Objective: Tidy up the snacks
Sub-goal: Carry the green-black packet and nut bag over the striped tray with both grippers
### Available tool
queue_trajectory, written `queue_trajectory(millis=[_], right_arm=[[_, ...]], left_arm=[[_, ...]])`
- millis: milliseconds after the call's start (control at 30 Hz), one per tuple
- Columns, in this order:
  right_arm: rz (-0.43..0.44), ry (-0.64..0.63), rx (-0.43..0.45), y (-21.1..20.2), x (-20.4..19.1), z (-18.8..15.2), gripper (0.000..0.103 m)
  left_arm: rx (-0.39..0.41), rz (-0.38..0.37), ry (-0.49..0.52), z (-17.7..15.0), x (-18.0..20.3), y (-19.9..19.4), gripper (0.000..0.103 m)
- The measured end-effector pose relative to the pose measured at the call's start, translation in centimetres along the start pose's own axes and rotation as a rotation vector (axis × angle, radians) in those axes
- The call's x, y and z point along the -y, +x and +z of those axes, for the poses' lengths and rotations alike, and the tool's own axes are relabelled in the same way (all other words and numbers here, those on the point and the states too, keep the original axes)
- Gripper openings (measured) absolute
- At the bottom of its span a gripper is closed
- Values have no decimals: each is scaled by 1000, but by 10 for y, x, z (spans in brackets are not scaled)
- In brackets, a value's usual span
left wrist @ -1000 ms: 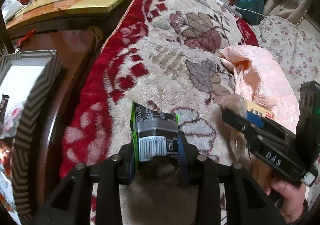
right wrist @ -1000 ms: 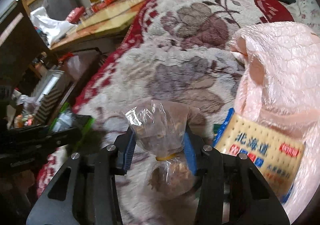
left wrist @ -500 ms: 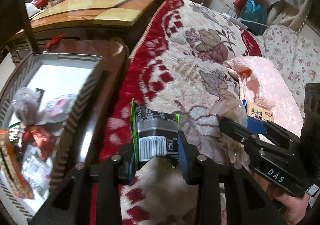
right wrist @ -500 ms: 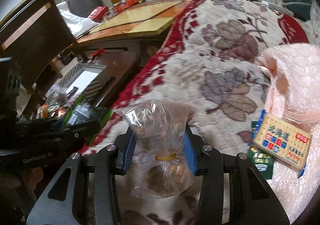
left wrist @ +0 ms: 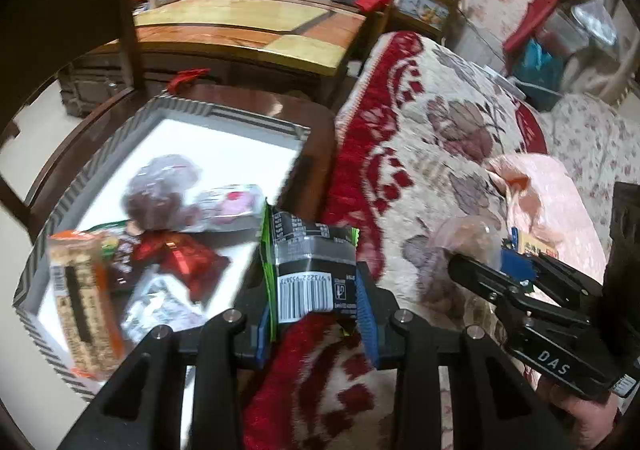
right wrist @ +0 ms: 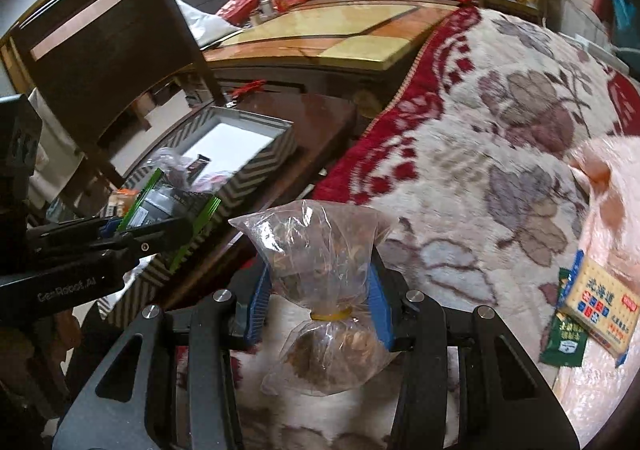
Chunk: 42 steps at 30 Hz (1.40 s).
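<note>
Left claw (left wrist: 316, 310) is clamped on a black snack packet with green edges and a white barcode label (left wrist: 310, 266), held above the edge of the red-and-cream floral plush blanket (left wrist: 432, 154), beside the grey-and-white zigzag-striped open box (left wrist: 224, 114) that has other wrapped snacks in it. Right claw (right wrist: 320, 306) is clamped on a clear plastic bag of brown pieces tied with a yellow band (right wrist: 324, 290), also over the blanket. A yellow-and-blue biscuit pack (right wrist: 596, 306) lies on a pink plastic bag (right wrist: 612, 186).
</note>
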State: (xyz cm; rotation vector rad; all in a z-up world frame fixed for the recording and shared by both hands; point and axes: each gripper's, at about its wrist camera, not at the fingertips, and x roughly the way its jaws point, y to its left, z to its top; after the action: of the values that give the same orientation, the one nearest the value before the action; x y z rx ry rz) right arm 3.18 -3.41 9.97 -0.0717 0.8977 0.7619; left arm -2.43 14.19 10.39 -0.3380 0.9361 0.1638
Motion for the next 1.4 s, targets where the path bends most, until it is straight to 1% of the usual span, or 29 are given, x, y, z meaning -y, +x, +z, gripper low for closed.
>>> queue_trajectory(millis=[367,700,867,1000,1100,1267,1400], right_arm=[[33,-83,-13,7,-46,13,42],[87,-161,-32,21,-91,28,42],[127,-191,-49,33,-114,38,42],[166,-214,-73,48,-134,45,42],[180,-225,-95,61,-147,49,42],[203,-201,-122,81,-157,55,42],[204,-208,-143,94,-164,59,42]], left_arm=[[19,38,-90,-7,-54,-18,37],[26,73,-186,-15,-106,-29,37],[25,86,-208,-16,-119,-28,37],[17,100,-216,-17,-128,-26,37],[15,111,-217,-18,-133,-25,38],[14,132,-225,-18,-143,-24,37],[17,144,-229,-17,-149,-24,37]])
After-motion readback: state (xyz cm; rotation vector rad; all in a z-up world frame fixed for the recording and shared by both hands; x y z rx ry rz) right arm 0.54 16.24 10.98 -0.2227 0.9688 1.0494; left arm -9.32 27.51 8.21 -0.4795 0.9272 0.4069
